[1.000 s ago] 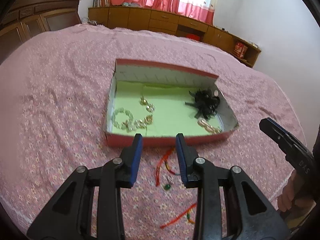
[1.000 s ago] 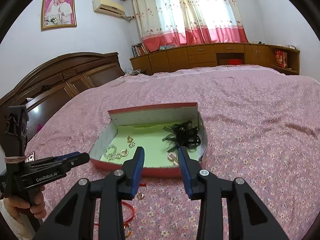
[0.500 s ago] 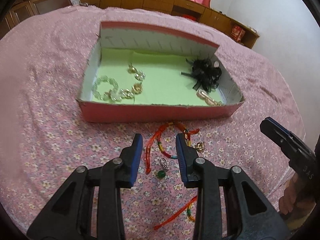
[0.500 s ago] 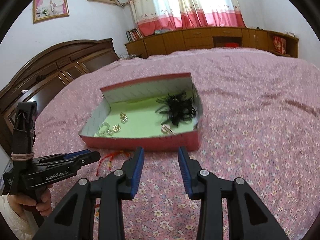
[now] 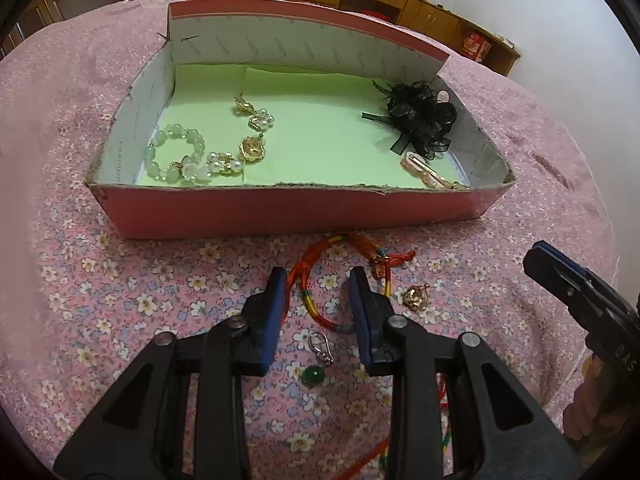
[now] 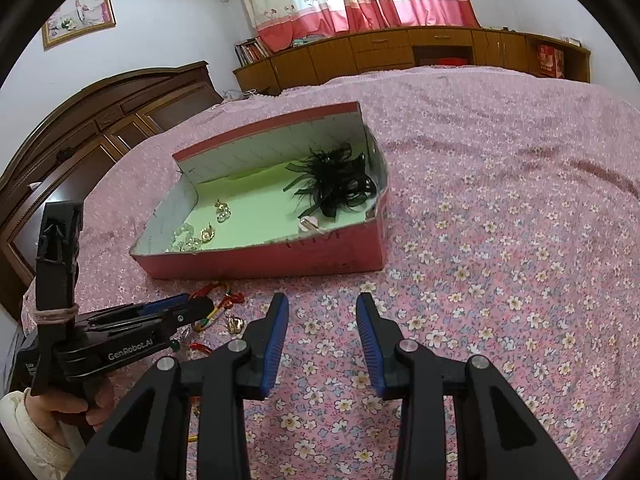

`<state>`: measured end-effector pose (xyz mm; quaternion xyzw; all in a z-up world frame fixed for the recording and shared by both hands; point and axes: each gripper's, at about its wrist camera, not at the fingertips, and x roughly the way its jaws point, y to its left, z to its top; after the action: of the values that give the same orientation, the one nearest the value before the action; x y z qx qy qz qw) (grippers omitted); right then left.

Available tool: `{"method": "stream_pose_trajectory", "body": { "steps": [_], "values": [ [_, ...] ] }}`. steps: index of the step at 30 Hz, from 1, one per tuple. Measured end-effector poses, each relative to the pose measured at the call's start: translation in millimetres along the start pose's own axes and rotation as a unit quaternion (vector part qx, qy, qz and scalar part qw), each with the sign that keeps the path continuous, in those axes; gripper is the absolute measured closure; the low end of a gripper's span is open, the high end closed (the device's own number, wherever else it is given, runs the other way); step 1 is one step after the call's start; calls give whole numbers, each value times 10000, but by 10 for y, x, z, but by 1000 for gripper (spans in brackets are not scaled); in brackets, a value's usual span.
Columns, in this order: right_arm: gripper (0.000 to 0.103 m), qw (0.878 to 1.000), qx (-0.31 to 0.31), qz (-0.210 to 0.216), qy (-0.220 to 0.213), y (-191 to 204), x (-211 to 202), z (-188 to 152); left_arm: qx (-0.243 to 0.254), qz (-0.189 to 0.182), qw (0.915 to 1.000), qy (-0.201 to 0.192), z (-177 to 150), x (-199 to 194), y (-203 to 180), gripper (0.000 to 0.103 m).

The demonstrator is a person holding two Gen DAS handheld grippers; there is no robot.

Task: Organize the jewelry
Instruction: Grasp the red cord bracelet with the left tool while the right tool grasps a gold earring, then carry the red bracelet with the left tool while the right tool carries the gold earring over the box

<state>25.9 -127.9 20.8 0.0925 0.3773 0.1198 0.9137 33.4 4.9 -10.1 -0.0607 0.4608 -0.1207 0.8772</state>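
Note:
A red box [image 5: 256, 212] with a green floor lies on the bed; it also shows in the right wrist view [image 6: 280, 256]. Inside are a green bead bracelet [image 5: 176, 152], pearl and gold pieces [image 5: 252, 148], a black hair bow [image 5: 420, 120] and a gold clip [image 5: 432, 172]. In front of the box lie a red braided cord bracelet [image 5: 316, 264], a gold charm [image 5: 416, 298] and a green drop earring [image 5: 316, 368]. My left gripper [image 5: 318, 296] is open, low over the cord, its fingers either side of it. My right gripper [image 6: 322, 320] is open and empty over the bedspread.
The pink flowered bedspread [image 6: 500, 240] spreads all around. Another red cord [image 5: 376, 452] lies near the bottom edge. A dark wooden headboard [image 6: 100, 120] stands left and low cabinets [image 6: 400, 52] line the far wall.
My left gripper has moved forward and down, closing in on the red cord bracelet in front of the box. My right gripper has dropped slightly and stayed open.

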Motion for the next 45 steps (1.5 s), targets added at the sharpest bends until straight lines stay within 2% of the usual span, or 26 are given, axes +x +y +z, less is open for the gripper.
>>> {"method": "stream_pose_trajectory", "body": {
  "steps": [1,2,3,8,16,21,29,37,40,42,45],
  "values": [
    [65,10000,3,-4,11,1,8,2,-1,15,10000,-13,-8,0,10,90],
    [65,10000,9,-9,27,-2,16,-4,-1,26,10000,-18,-10,11,15,101],
    [65,10000,13,-16,42,-3,24,-5,-6,23,10000,-15,-12,20,25,103],
    [65,10000,-12,-44,77,31,41,-7,-214,-182,9996,-102,-11,-36,120,103],
    [65,9995,-229,84,183,243,103,8,-449,-315,9968,-587,35,-438,259,103],
    [65,9984,-400,232,334,436,218,-6,-510,-199,9955,-780,35,-601,350,103],
    [65,9957,-487,383,683,607,483,-56,-590,-56,9947,-837,28,-596,423,103],
    [65,9938,-575,256,922,663,689,-109,-659,-1,9941,-862,5,-597,474,103],
    [73,9936,-622,174,923,661,731,-112,-662,15,9940,-868,-3,-599,475,103],
    [86,9939,-631,79,898,643,741,-116,-664,33,9940,-870,-6,-606,474,103],
    [86,9946,-500,180,892,571,720,-101,-660,45,9939,-884,1,-617,473,103]
  ]
}}
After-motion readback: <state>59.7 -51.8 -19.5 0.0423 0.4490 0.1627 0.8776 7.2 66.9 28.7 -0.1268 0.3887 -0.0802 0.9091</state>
